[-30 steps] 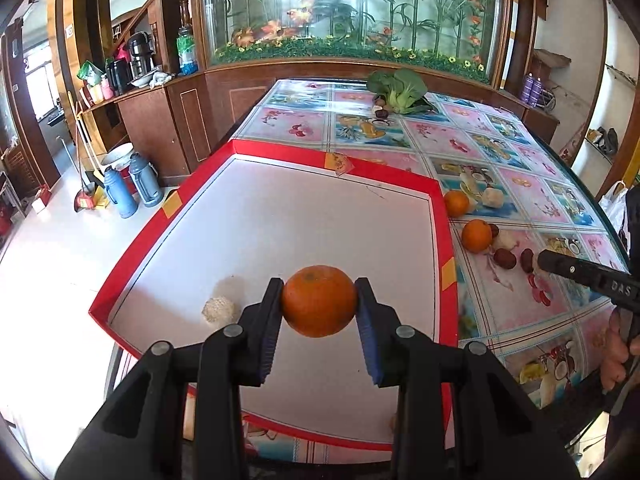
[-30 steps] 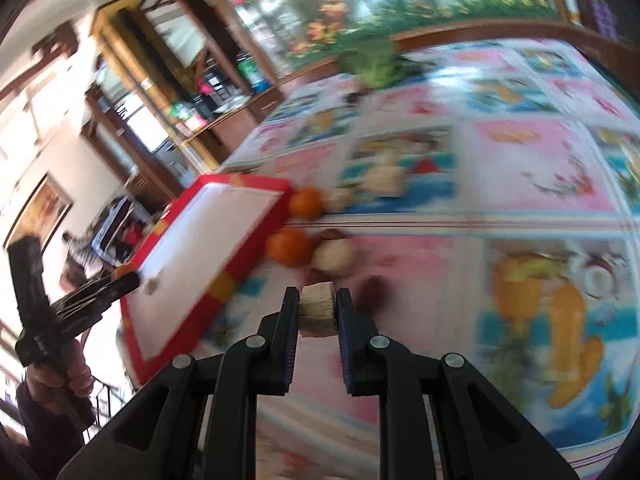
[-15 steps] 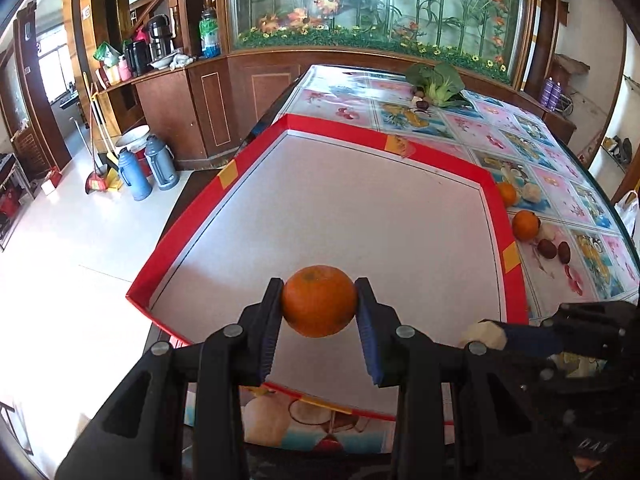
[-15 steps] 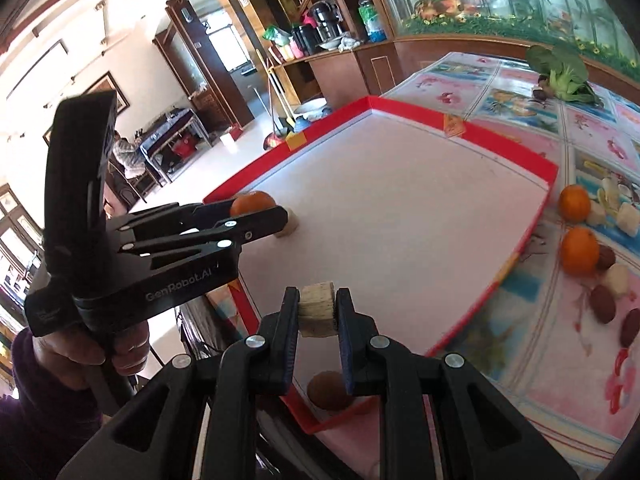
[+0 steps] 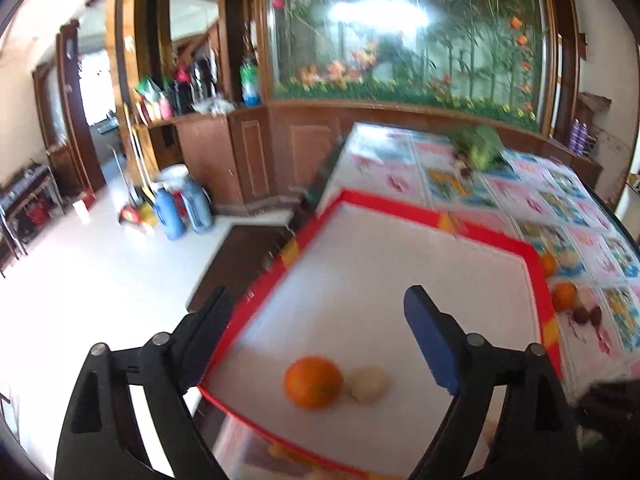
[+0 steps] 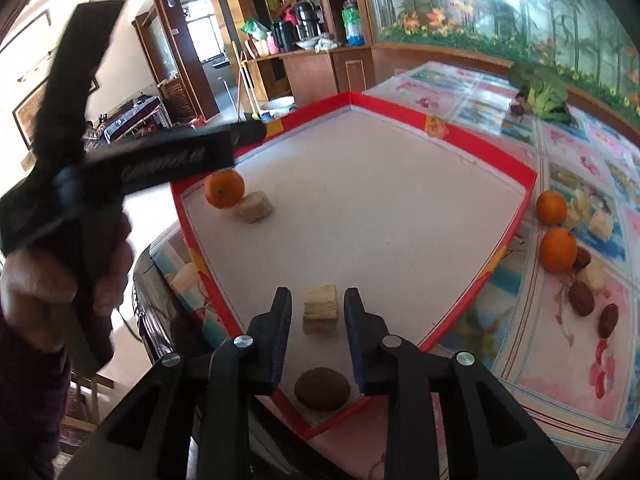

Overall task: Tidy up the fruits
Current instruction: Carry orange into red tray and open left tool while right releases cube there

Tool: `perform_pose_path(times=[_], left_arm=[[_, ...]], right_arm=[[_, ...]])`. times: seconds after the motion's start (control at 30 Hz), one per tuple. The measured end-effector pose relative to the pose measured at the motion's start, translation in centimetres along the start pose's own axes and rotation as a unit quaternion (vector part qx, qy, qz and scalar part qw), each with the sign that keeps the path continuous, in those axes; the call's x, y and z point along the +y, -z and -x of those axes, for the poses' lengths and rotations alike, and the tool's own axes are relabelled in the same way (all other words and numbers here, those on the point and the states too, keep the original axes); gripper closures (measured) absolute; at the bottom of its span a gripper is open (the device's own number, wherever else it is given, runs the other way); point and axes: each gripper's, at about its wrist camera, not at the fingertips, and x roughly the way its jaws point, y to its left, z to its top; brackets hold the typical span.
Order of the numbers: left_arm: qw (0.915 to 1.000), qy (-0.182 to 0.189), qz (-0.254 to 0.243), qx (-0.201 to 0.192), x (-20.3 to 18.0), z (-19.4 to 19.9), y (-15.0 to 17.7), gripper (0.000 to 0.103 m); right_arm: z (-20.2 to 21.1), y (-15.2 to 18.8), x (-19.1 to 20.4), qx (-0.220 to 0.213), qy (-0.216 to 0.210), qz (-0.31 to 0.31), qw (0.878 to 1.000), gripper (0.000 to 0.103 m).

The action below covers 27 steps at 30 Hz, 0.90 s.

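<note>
In the near left corner of the red-rimmed tray [image 6: 524, 184], an orange [image 6: 224, 189] sits on the white floor with a pale round chunk [image 6: 254, 208] touching its right side. The left gripper [image 5: 320, 320] hangs above and behind these two, its jaws spread wide and empty, the orange [image 5: 314, 381] and chunk [image 5: 369, 384] visible on the tray [image 5: 384, 204] between them in its own view. A hand [image 6: 60, 276] grips its handle at the left of the right wrist view. Further right, near the tray's front edge, a pale layered block [image 6: 320, 310] stands on the tray floor between the fingers of the right gripper [image 6: 318, 314]; the jaws are parted with a gap on each side of the block, so nothing is held. A brown kiwi [image 6: 322, 389] lies in the tray's nearest corner, just below the block. Right of the tray, on the patterned tabletop [image 6: 540, 360], two more oranges [image 6: 557, 249] lie beside pale chunks [image 6: 602, 225] and several dark red dates [image 6: 582, 298]. A leafy green vegetable [image 6: 540, 90] lies at the far edge.
</note>
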Motion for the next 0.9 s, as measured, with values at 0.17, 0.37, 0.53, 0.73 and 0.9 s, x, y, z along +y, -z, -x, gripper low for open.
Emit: perform_pose_path(times=[0.17, 0.37, 0.53, 0.73, 0.9], left_arm=[[0.9989, -0.009, -0.036, -0.027, 0.1, -1.7, -1.6, 0.01], [0.9952, -0.001, -0.098, -0.001, -1.1, -4.7, -1.3, 0.01], [0.993, 0.008, -0.109, 0.044, -1.3, -6.4, -0.7, 0.01], [0.9879, -0.008, -0.137, 0.073, -1.9, -6.6, -0.1, 0.01], [0.9858, -0.012, -0.145, 0.083, -2.3, -6.1, 0.6, 0.01]], right_arm=[[0.0, 0.6, 1.1, 0.003, 0.01, 0.03, 1.0, 0.074], [-0.1, 0.8, 1.1, 0.002, 0.01, 0.033, 0.999, 0.073], [-0.1, 1.1, 0.7, 0.007, 0.01, 0.031, 0.999, 0.074], [-0.2, 1.2, 0.2, 0.013, -0.002, 0.02, 1.0, 0.074], [-0.1, 1.4, 0.2, 0.01, 0.002, 0.033, 0.999, 0.074]])
